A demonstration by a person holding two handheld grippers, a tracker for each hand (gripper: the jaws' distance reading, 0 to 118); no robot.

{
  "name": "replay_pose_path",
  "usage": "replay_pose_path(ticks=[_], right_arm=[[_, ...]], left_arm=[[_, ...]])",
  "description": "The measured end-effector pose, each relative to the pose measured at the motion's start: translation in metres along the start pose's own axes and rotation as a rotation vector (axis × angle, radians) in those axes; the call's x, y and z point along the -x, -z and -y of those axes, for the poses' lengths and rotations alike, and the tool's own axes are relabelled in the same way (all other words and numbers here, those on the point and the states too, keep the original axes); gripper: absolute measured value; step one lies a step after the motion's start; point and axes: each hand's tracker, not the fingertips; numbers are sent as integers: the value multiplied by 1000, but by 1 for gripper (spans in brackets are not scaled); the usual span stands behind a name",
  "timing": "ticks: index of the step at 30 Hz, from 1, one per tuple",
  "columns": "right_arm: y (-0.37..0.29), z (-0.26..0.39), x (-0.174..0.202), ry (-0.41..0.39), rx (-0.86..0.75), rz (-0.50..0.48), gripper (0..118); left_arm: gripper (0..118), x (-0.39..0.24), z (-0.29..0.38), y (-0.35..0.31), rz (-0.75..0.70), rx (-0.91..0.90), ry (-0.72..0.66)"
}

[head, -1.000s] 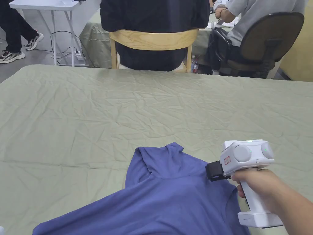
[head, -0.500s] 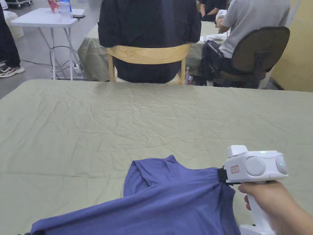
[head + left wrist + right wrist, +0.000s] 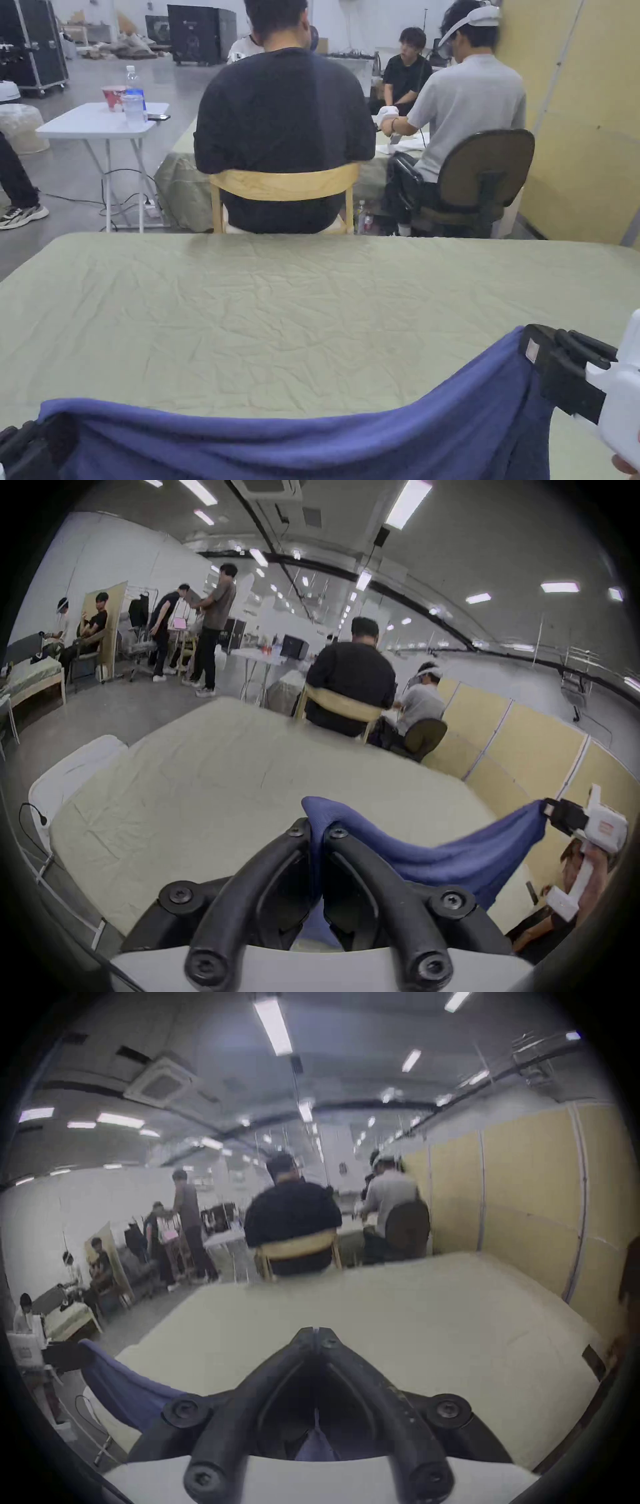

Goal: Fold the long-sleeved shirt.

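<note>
A blue long-sleeved shirt (image 3: 325, 437) hangs in the air over the near edge of the table, stretched between both grippers. My left gripper (image 3: 47, 431) pinches its top edge at the bottom left of the head view; in the left gripper view my left gripper (image 3: 320, 830) has its jaws pressed together on blue cloth (image 3: 450, 857). My right gripper (image 3: 531, 350) holds the other end of that edge at the right. In the right gripper view my right gripper (image 3: 317, 1333) has its jaws together, with blue cloth (image 3: 317, 1445) between them lower down.
A wide table under a creased pale green cover (image 3: 300, 312) stretches ahead. Past its far edge a person sits on a wooden chair (image 3: 284, 187), another on a brown office chair (image 3: 484, 178). A white folding table (image 3: 100, 122) stands at the far left, yellow panels (image 3: 581, 125) at the right.
Both grippers have lifted the shirt off the table and pulled it taut between them; before, it lay on the cover. The head camera has tilted up.
</note>
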Motion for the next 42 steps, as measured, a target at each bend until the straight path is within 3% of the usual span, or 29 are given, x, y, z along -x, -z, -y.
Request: replay_pose_path(ticks=[7, 10, 14, 16, 31, 35, 42], right_arm=[[-65, -74, 3, -18, -172, -35, 2], [-65, -120, 8, -98, -223, 7, 2], [-48, -188, 6, -99, -266, -1, 2], [-34, -224, 10, -165, -311, 49, 2], [123, -448, 13, -96, -259, 111, 2], [165, -470, 1, -11, -237, 162, 2], [243, -437, -20, 5, -190, 169, 2]], left_arm=[[4, -43, -75, -31, 73, -200, 15], [4, -56, -119, -24, 117, -228, -6], [4, -75, -186, -1, 188, -261, -20], [4, -86, -218, 16, 232, -261, -46], [4, -138, -419, 134, 201, -303, 35], [4, -131, -446, 176, 158, -283, 13], [4, -96, -447, 267, 133, -247, -14]])
